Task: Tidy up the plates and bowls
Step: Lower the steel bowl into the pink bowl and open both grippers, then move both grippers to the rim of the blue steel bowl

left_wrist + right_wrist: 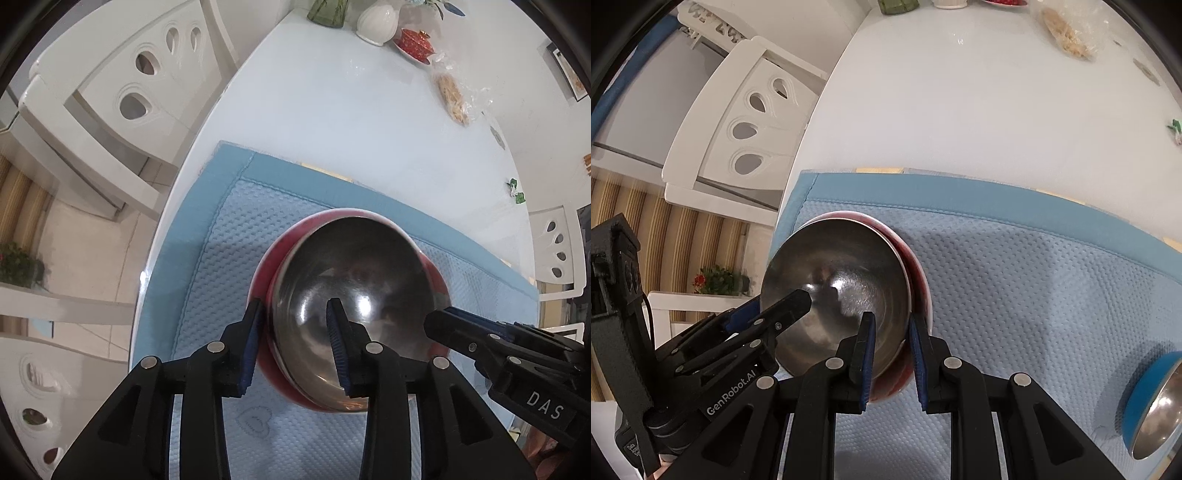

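On the blue mat (pixel 1015 280), two steel-lined bowls: red bowl (pixel 354 310) rim-pinched by right gripper (pixel 892 363), left gripper (pixel 295 343) jaws spread astride; blue bowl (pixel 1152 402) apart.

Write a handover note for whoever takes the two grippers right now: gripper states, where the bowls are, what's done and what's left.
Left gripper: open, fingers straddling the near rim of the red bowl, one inside, one outside.
Right gripper: shut on the same bowl's rim, opposite side.
Red bowl: steel-lined, sitting on the mat near its left edge. I cannot tell if it is one piece or two nested.
Blue bowl: also steel-lined, alone at the mat's right.
Done: red bowl is down on the mat.
Left: probably release it, then bring the two bowls together.
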